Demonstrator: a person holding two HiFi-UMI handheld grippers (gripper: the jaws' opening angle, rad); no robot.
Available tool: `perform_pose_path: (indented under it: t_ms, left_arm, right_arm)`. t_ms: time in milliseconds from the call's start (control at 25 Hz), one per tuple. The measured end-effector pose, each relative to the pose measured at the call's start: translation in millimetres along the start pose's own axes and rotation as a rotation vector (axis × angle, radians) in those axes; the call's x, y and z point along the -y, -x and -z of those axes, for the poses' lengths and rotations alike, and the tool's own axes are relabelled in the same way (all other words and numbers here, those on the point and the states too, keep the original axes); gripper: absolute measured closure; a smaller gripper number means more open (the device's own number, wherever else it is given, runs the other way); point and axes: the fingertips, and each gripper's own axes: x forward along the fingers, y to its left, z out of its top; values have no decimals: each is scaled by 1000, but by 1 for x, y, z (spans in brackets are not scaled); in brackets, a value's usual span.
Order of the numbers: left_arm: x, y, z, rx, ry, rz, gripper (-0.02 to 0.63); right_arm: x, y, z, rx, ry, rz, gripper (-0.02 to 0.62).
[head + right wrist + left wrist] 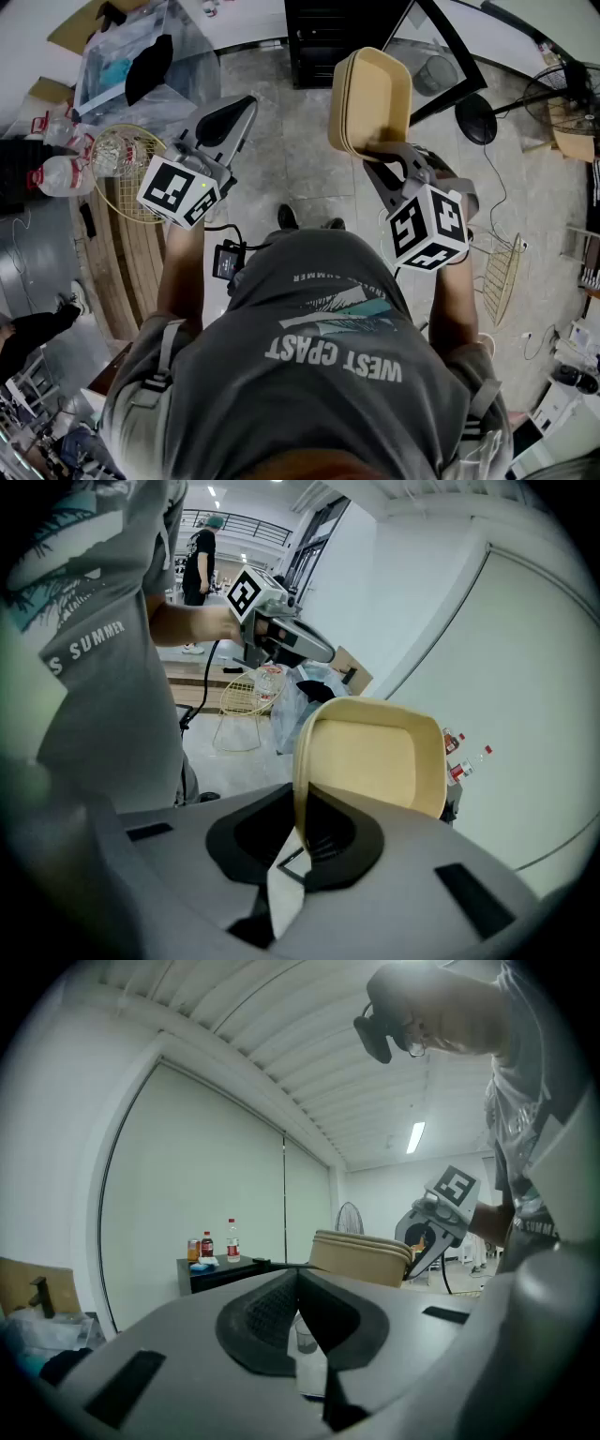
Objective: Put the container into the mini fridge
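While person (319,375) stands on grey floor (291,159), both grippers are held up ahead.
Left gripper (236,111), 11 o'clock: jaws together, nothing between.
Right gripper (382,155), 1 o'clock: jaws clamped on lower rim of container (370,98).
Container beige, on edge, in air above jaws.
Wire basket (122,173), 9 o'clock, on wood floor.
Black cabinet (337,42), 12 o'clock, beyond container, apart from it.
Fan (562,94), 2 o'clock, far.
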Motion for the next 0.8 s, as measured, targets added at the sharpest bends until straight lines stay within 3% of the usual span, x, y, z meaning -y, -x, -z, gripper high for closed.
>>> perform_pose_path:
  t_ms: [800]
  left_arm:
    - [-52,6,18,5,46,112,591]
  right_arm:
    - [25,-39,-42,-45,-76,72,551]
